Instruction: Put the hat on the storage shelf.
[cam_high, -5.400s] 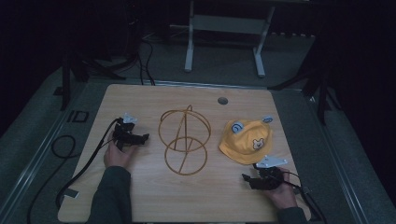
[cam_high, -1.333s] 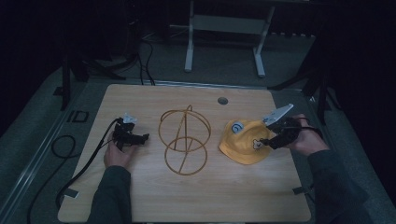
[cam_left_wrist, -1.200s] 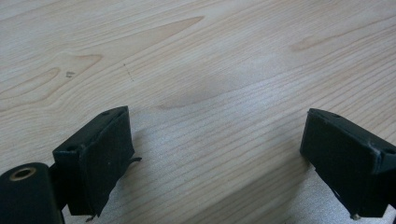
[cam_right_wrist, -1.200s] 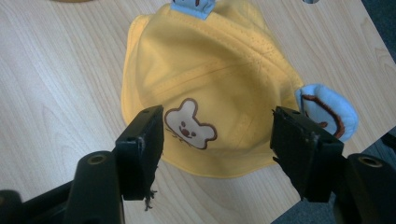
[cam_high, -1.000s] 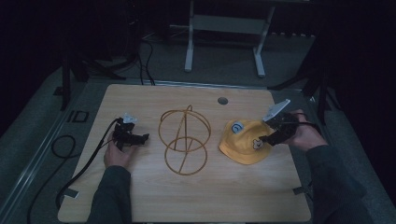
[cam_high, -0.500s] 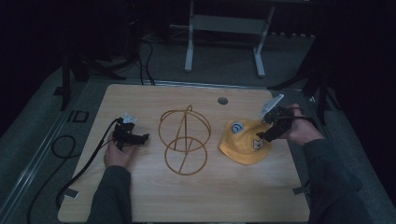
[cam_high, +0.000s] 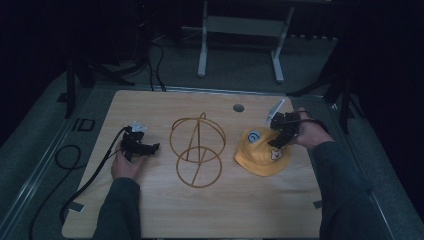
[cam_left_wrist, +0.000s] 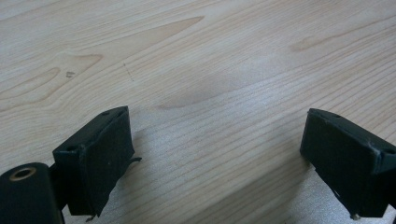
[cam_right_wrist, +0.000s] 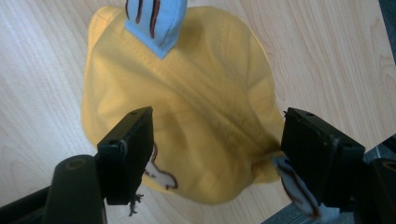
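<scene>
The yellow hat (cam_high: 261, 154) sat on the right side of the wooden table (cam_high: 165, 210), near the gold wire stand (cam_high: 196, 149). The right gripper (cam_high: 276, 141) hung over the hat. Its jaws had just been closing a little but stood wide apart, with the hat's top between them, not pinched. The left gripper (cam_high: 151, 147) rested on the table, jaws wide apart around nothing.

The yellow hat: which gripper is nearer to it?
Right. The right gripper hangs open just over the yellow hat; the left gripper rests beyond the wire frame.
</scene>
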